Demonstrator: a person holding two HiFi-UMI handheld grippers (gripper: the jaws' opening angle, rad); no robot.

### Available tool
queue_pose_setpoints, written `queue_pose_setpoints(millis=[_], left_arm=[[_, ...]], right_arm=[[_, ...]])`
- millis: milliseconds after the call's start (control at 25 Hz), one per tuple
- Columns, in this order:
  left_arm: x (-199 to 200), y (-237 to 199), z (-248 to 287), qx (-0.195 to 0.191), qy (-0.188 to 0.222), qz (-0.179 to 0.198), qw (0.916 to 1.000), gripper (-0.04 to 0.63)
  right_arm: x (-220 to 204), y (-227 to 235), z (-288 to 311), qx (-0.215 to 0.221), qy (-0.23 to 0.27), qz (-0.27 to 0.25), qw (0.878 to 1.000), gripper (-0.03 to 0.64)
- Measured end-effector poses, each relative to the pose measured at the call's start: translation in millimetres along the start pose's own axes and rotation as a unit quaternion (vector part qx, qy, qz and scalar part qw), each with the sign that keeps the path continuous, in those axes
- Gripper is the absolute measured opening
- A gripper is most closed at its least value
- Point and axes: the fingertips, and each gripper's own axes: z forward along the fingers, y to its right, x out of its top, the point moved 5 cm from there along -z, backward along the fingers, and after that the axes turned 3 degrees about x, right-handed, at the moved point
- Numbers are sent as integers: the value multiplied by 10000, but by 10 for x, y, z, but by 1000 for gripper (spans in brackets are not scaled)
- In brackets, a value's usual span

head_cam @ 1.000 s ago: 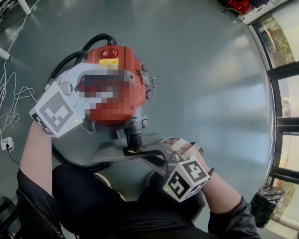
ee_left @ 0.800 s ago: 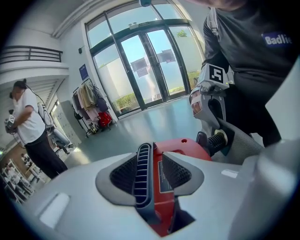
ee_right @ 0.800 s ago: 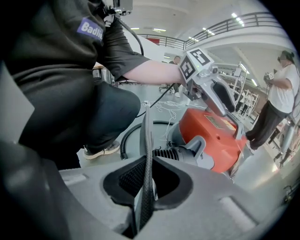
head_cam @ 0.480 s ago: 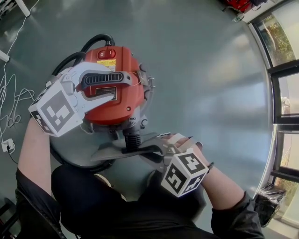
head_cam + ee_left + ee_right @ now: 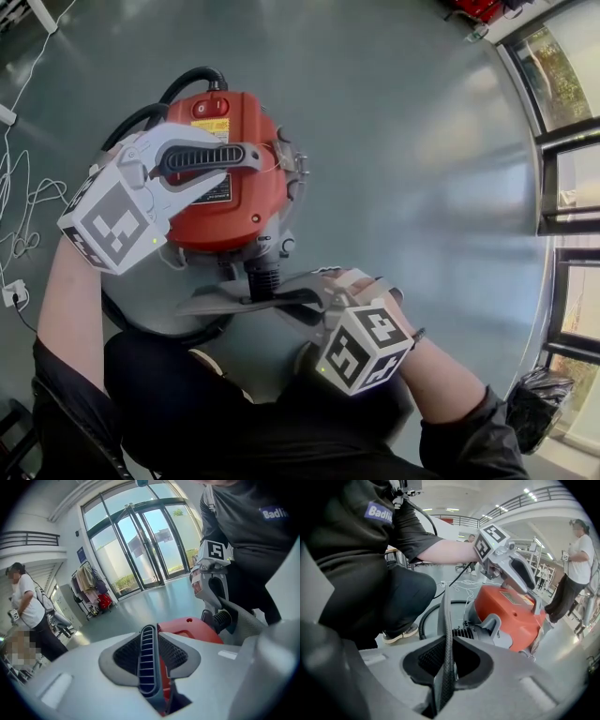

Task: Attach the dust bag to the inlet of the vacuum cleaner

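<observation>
So, head view first: the vacuum cleaner sits on the floor at about 11 o'clock in the frame. Your left hand-held gripper reaches in from 9 o'clock across its top, and its jaws have just been closing. Your right hand-held gripper, coming from 5 o'clock, is clamped on the dust bag. The bag lies flat under the ribbed inlet at the vacuum's 6 o'clock. The inlet's end meets the bag, but you cannot tell from here whether the opening is pushed fully home. I'd judge the job near its end, with the seating left to confirm.

Left gripper view: a red part of the vacuum's top stands between the jaws. The pads look pressed on it, so that hand seems to be steadying the machine.

Right gripper view: the jaws pinch the bag's thin dark edge, which rises toward 12 o'clock, with the inlet just behind it.

Around you, the hose loops at the vacuum's 12 o'clock and cables trail at 9 o'clock. A person stands well back. Your own legs crowd the bag from 6 o'clock, and nothing else appears to block the inlet.
</observation>
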Motion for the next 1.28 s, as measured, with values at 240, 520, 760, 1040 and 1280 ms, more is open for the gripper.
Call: queue_pose_setpoints(millis=[240, 520, 760, 1040, 1280], left_arm=[[-10, 0, -2, -201, 31, 96, 9997, 133], [15, -30, -20, -421, 23, -118, 9990, 138], [-3, -53, -8, -347, 83, -383, 9986, 138], [-5, -51, -5, -299, 34, -445, 9986, 133], [0, -41, -4, -254, 30, -420, 9988, 132]], right_arm=[[11, 7, -17, -21, -52, 55, 10000, 28], [17, 21, -15, -40, -100, 11, 9999, 29], [25, 25, -3, -61, -116, 21, 9999, 29], [-28, 33, 34, -94, -182, -30, 9998, 34], [6, 51, 25, -241, -228, 97, 9994, 37]])
